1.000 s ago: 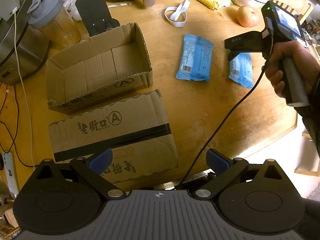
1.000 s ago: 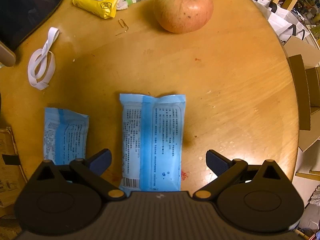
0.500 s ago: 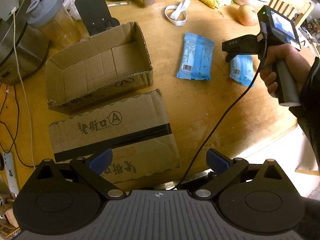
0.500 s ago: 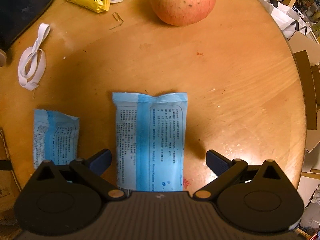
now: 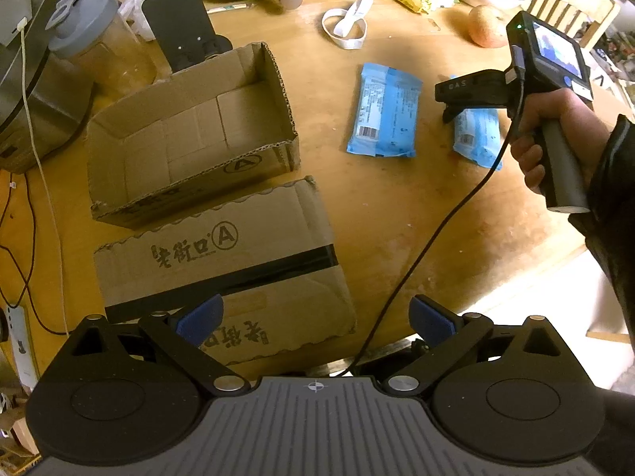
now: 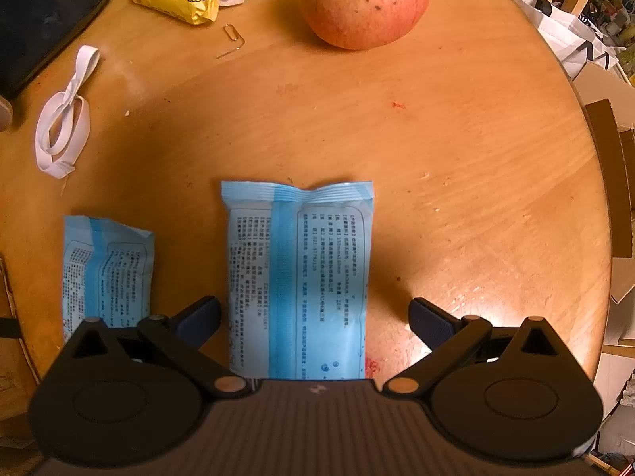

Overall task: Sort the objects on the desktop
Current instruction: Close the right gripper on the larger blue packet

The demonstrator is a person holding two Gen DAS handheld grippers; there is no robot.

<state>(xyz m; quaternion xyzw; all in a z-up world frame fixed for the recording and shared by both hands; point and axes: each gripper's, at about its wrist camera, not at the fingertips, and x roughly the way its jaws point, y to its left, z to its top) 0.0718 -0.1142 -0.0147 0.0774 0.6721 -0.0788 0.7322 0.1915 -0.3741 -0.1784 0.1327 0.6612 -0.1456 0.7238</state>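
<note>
Left wrist view: left gripper spread wide over a flattened carton, open cardboard box just beyond, two blue packets on the table. Right wrist view: right gripper wide open, straddling the nearer blue packet without gripping, second blue packet off left, apple way past.

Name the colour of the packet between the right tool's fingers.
Light blue with black print; right wrist view shows it best.

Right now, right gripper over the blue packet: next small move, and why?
Probably lower the right gripper straight down and close. It is open, its fingers straddle the blue packet lying flat on the table, and nothing is gripped yet.
</note>
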